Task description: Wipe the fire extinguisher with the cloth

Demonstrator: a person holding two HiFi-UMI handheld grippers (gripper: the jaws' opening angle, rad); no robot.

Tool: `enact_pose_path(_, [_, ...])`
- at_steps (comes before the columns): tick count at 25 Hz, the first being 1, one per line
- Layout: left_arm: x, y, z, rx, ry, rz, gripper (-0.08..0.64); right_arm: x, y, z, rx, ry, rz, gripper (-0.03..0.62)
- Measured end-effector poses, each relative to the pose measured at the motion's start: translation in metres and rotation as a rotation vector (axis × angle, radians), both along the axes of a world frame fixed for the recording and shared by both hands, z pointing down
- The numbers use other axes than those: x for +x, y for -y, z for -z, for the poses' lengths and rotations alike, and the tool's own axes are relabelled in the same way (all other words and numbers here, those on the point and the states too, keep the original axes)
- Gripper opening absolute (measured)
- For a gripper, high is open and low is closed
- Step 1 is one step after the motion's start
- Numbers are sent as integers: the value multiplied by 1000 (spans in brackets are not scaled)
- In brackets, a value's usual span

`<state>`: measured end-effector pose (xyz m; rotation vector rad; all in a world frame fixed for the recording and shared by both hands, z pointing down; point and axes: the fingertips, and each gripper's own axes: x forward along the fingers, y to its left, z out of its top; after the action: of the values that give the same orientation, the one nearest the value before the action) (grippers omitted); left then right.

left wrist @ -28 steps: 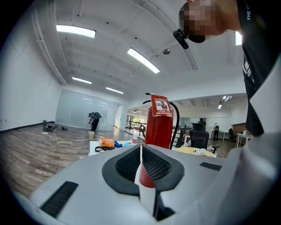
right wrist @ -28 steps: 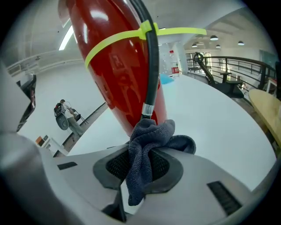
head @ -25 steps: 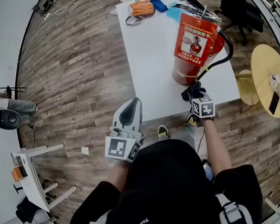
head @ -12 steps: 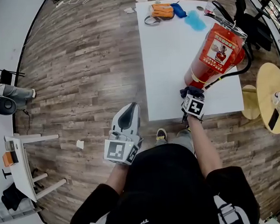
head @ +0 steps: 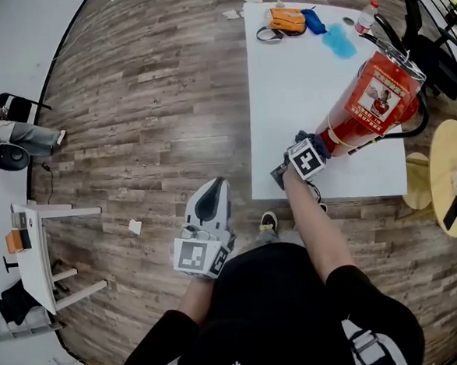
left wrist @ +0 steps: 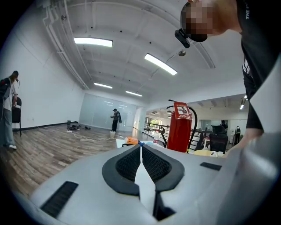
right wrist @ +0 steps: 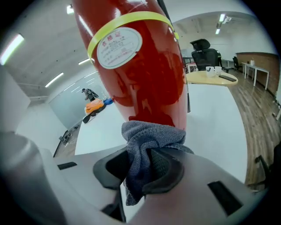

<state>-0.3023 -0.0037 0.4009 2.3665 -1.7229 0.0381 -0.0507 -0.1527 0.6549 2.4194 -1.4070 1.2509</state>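
A red fire extinguisher (head: 367, 106) with a yellow band and a black hose stands on the white table (head: 296, 87) near its front right corner. In the right gripper view its red body (right wrist: 140, 61) fills the frame. My right gripper (head: 319, 144) is shut on a grey-blue cloth (right wrist: 147, 145), and the cloth presses against the extinguisher's base. My left gripper (head: 211, 196) hangs shut and empty over the wooden floor, left of the table. In the left gripper view its pads (left wrist: 142, 165) meet, with the extinguisher (left wrist: 179, 127) far ahead.
At the table's far end lie an orange object (head: 289, 19), a blue object (head: 315, 22), a light blue patch (head: 340, 41) and a bottle (head: 365, 16). A round wooden side table (head: 456, 177) stands to the right. A black chair (head: 429, 39) stands behind. People stand far off.
My right gripper has rolled and moved left around the extinguisher's base with the cloth. The left gripper has shifted a little over the floor. The head view has swung, so the table sits further right.
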Motion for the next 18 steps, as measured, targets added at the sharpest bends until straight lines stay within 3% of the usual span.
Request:
enact_pose_path(3, [-6,-10,-2,-15,13,23,32,-8,12,0,14,19,-73,80])
enact_pose_path(7, [-17,-26,-6,-35,29,61,32,-22,52,6,77,61,-36,80])
enact_pose_path(11, [-29,-36,-5,-43,46,100,32,-12,91,10,102,113,-114,80])
enact_pose_path(15, [-40,-41,-2,-44,60,126,32,-11,108,15,123,86,-127,80])
enact_pose_path(18, [-43,-42,-5,-48,51,123,32,-16,98,22,138,50,-78,80])
